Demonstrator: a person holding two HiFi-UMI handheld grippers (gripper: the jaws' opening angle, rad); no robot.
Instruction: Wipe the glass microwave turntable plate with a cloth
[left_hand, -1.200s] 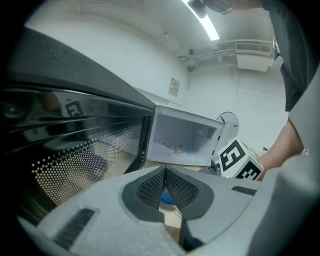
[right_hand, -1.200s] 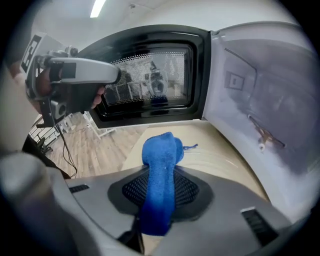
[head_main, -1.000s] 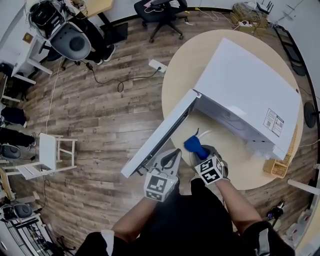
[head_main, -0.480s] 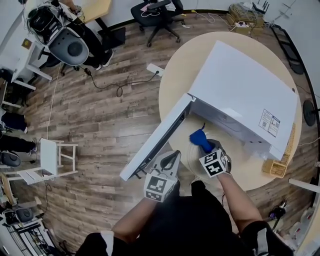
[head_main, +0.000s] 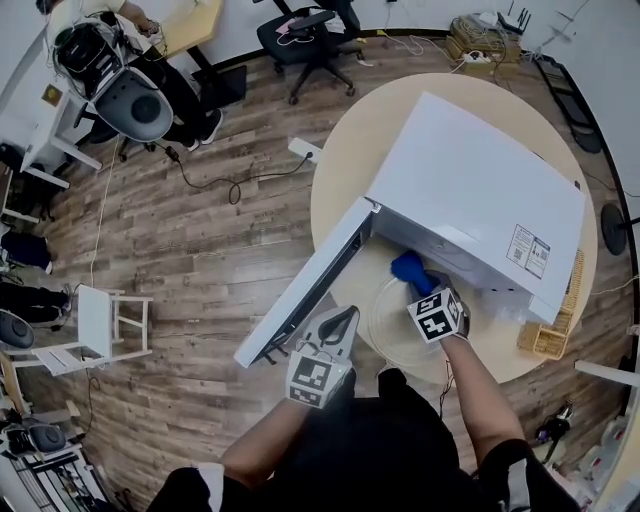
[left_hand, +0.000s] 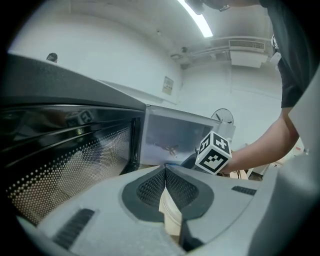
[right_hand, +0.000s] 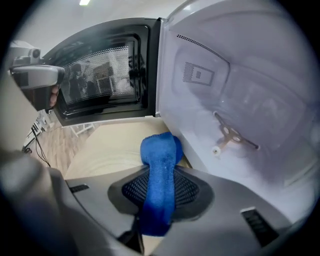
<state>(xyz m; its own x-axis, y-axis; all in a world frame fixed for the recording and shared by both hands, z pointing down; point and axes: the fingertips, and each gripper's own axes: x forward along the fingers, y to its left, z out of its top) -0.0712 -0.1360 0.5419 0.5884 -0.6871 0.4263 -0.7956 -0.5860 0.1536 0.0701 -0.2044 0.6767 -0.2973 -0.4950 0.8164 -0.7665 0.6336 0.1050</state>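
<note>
The glass turntable plate (head_main: 395, 325) lies flat on the round table (head_main: 345, 190), in front of the open microwave (head_main: 480, 200); its ridged surface (right_hand: 107, 162) shows faintly in the right gripper view. My right gripper (head_main: 420, 285) (right_hand: 161, 175) is shut on a blue cloth (head_main: 408, 266) (right_hand: 160, 160), whose bunched end sits at the plate's far edge by the oven's mouth. To the left of the plate, beside the open door (head_main: 300, 290), my left gripper (head_main: 345, 318) (left_hand: 165, 172) is shut. Nothing shows in its grip, only a cream sliver low between the jaws.
The oven cavity is bare apart from its drive spindle (right_hand: 230, 135). The mesh door (left_hand: 65, 150) hangs out over the table's left edge. A woven basket (head_main: 550, 335) stands at the table's right. Office chairs (head_main: 315, 30) and cables lie on the wooden floor.
My right gripper has carried the blue cloth across the plate toward the microwave's opening. The left gripper has stayed where it was.
</note>
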